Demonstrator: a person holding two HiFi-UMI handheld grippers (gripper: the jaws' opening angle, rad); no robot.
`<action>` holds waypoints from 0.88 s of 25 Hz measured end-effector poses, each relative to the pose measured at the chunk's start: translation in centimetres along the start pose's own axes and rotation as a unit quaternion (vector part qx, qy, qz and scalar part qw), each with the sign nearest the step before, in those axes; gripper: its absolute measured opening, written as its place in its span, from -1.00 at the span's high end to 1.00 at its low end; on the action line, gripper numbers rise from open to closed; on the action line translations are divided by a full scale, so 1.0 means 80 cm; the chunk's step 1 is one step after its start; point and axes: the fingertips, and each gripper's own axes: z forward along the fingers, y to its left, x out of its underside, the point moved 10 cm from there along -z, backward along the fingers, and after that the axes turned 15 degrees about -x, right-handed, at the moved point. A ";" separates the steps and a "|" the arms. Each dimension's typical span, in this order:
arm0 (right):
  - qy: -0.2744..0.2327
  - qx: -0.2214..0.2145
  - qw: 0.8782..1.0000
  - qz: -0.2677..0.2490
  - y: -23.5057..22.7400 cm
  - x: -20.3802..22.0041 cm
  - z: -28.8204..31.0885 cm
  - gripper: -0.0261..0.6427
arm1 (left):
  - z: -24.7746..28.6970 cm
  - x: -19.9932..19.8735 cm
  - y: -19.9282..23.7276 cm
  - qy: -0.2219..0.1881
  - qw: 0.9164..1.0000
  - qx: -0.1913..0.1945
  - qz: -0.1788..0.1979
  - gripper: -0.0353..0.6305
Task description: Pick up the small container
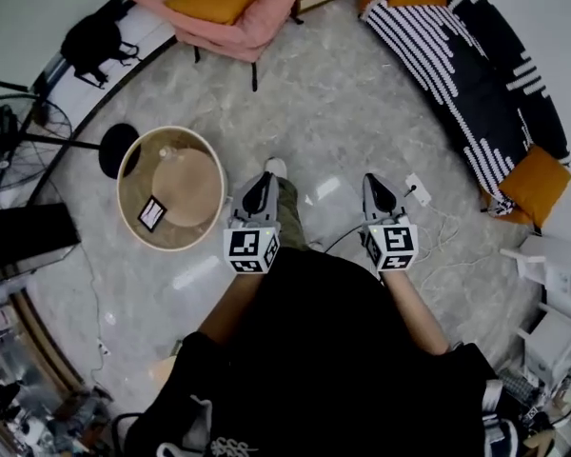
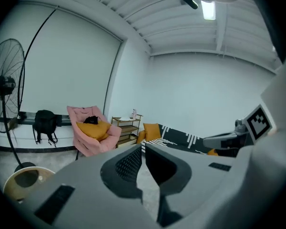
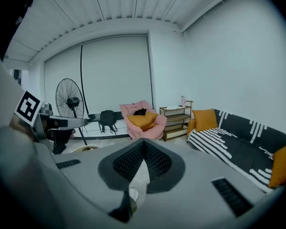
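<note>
Grey marbled floor (image 1: 333,103) fills the head view. Both tools sit close to the body at the frame's centre, aimed ahead and slightly down, which reads as a carrying pose before any reach. The left gripper (image 1: 260,190) has its jaws pressed together with nothing between them. The right gripper (image 1: 379,194) likewise shows its tips meeting, empty.

Left of centre stands a round tan table (image 1: 124,174) bearing a domed beige piece (image 1: 188,187). At its lower left edge lies a small dark square item (image 1: 152,213). That item is my best guess for the small container, well apart from both grippers, though it is too small to confirm.

In the left gripper view only a sliver of the table shows at the lower left, with the gripper's own body covering the rest. The person's torso blocks the lower floor in the head view.
</note>
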 end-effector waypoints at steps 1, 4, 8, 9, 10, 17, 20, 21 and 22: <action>0.005 0.001 1.000 0.002 -0.014 -0.011 0.022 0.86 | 0.021 -0.010 0.013 0.002 1.000 -0.006 -0.006 0.77; 0.017 0.023 1.000 0.013 -0.058 -0.048 0.085 0.86 | 0.084 -0.040 0.058 0.008 1.000 -0.022 -0.013 0.77; 0.032 0.046 0.998 0.007 -0.104 -0.107 0.178 0.86 | 0.166 -0.062 0.120 0.039 0.998 -0.029 -0.037 0.77; 0.035 0.046 0.998 0.005 -0.113 -0.123 0.203 0.86 | 0.187 -0.069 0.133 0.045 0.998 -0.025 -0.046 0.77; 0.037 0.044 0.998 0.003 -0.121 -0.140 0.228 0.86 | 0.206 -0.078 0.145 0.046 0.997 -0.020 -0.050 0.77; 0.030 -0.019 0.998 -0.049 -0.113 -0.264 0.417 0.86 | 0.303 -0.154 0.243 -0.001 0.997 -0.039 -0.060 0.77; 0.033 -0.075 0.993 -0.090 -0.085 -0.301 0.494 0.86 | 0.320 -0.176 0.288 -0.028 0.996 -0.059 -0.062 0.77; 0.033 -0.094 0.990 -0.103 -0.073 -0.312 0.520 0.86 | 0.324 -0.181 0.304 -0.034 0.995 -0.066 -0.062 0.77; 0.031 -0.112 0.987 -0.115 -0.059 -0.325 0.545 0.86 | 0.325 -0.185 0.321 -0.040 0.994 -0.076 -0.062 0.77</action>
